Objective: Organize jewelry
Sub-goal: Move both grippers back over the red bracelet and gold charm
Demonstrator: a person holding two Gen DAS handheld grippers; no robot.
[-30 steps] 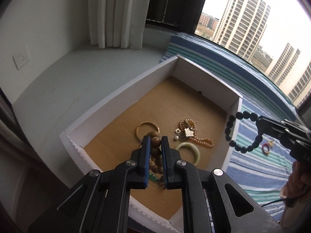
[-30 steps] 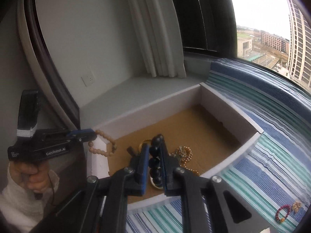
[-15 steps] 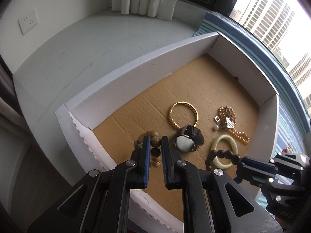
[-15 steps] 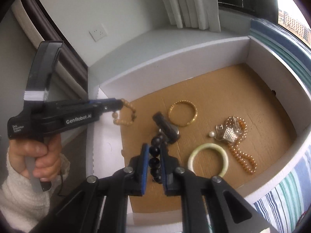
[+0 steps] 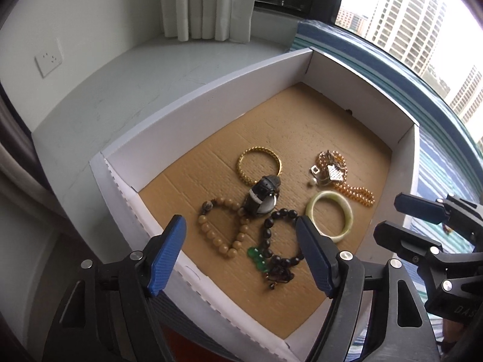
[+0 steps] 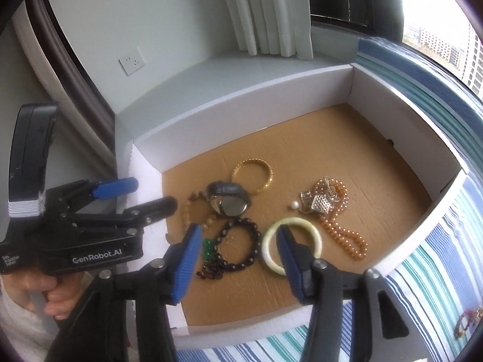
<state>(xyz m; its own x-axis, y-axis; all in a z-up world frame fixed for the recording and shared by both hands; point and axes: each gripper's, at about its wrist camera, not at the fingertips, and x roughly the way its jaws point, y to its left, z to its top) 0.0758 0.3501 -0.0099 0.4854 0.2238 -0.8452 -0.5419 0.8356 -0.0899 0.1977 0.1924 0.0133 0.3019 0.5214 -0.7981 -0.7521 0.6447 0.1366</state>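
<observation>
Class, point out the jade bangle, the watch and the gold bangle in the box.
Jade bangle (image 5: 347, 211), left wrist view, right side of its ring.
Watch (image 6: 231, 206), right wrist view, its round case.
Gold bangle (image 5: 244, 173), left wrist view, left side of its ring.

Both tools are matte black plastic. The left gripper has two angular arms that end in ribbed blue pads, each arm with round silver screws at its pivots. Seen from the right wrist camera, its body carries white "GenRobot.AI" lettering and smaller white print at the near left, a tall black block rises from it above a band of pale grey layers, and the person's left hand wears a white fuzzy sleeve. The right gripper is built the same, with blue ribbed pads and silver screws; letters are embossed on its black housing
</observation>
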